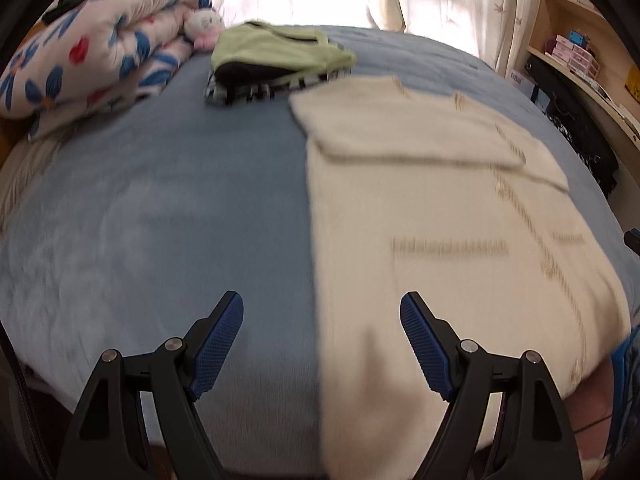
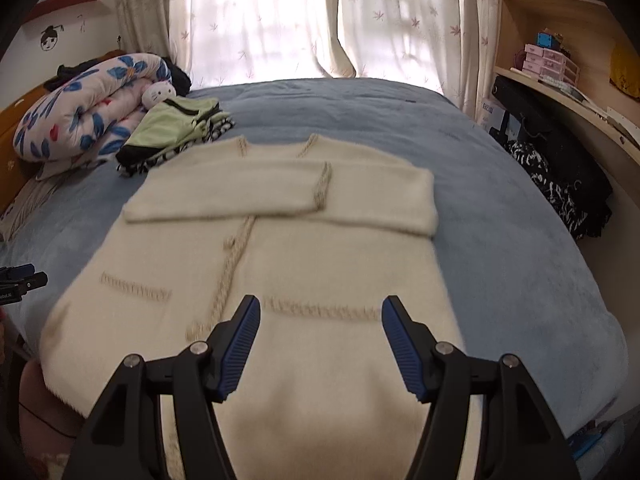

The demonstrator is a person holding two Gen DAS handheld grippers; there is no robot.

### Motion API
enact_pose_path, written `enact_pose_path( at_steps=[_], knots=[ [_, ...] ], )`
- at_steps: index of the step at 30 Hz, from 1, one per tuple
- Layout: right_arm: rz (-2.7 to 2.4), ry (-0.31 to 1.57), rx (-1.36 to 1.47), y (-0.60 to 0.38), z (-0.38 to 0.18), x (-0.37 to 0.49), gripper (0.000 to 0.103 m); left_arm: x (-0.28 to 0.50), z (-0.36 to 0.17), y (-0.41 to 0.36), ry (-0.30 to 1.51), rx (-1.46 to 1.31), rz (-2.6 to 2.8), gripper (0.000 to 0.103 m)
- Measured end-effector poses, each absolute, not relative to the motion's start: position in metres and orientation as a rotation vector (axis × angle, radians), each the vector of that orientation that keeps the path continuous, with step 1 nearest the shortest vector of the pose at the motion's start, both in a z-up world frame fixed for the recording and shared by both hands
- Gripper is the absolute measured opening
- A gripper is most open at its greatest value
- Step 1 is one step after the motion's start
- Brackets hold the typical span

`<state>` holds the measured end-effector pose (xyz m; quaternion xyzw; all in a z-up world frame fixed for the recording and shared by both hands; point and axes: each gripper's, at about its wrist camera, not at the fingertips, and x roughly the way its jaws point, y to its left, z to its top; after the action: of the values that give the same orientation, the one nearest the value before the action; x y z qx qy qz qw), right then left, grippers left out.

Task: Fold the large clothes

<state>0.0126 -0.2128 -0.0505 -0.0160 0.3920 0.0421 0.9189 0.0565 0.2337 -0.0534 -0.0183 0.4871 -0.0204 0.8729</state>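
A cream knitted cardigan [image 2: 280, 248] with beige trim lies flat on the blue bed [image 2: 500, 220], both sleeves folded across its chest. It also shows in the left wrist view [image 1: 440, 208], on the bed's right half. My left gripper [image 1: 322, 308] is open and empty, above the cardigan's left edge near the hem. My right gripper [image 2: 321, 312] is open and empty, above the lower right part of the cardigan. The left gripper shows at the right wrist view's left edge [image 2: 18, 280].
A stack of folded clothes with a green top [image 2: 180, 128] lies behind the cardigan, next to a rolled floral quilt [image 2: 92, 104] and a soft toy [image 2: 158, 94]. Curtains [image 2: 260, 20] hang behind the bed. Shelves and a desk [image 2: 568, 80] stand at the right.
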Motion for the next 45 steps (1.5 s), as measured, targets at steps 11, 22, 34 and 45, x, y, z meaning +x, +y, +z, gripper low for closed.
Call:
enact_pose_path(
  at_steps=[11, 22, 34, 45],
  knots=[
    [0.073, 0.855, 0.030, -0.264, -0.085, -0.053, 0.063, -0.014, -0.095, 0.230, 1.072, -0.115, -0.167, 0.080],
    [0.046, 0.861, 0.255, -0.328, -0.122, -0.096, 0.063, -0.027, -0.120, 0.225, 1.049, -0.208, -0.178, 0.080],
    [-0.004, 0.913, 0.295, -0.358, -0.136, -0.074, 0.063, -0.027, -0.129, 0.212, 1.055, -0.192, -0.198, 0.081],
    [0.292, 0.921, 0.398, -0.339, -0.140, -0.083, 0.048, -0.028, -0.127, 0.203, 1.058, -0.220, -0.290, 0.048]
  ],
)
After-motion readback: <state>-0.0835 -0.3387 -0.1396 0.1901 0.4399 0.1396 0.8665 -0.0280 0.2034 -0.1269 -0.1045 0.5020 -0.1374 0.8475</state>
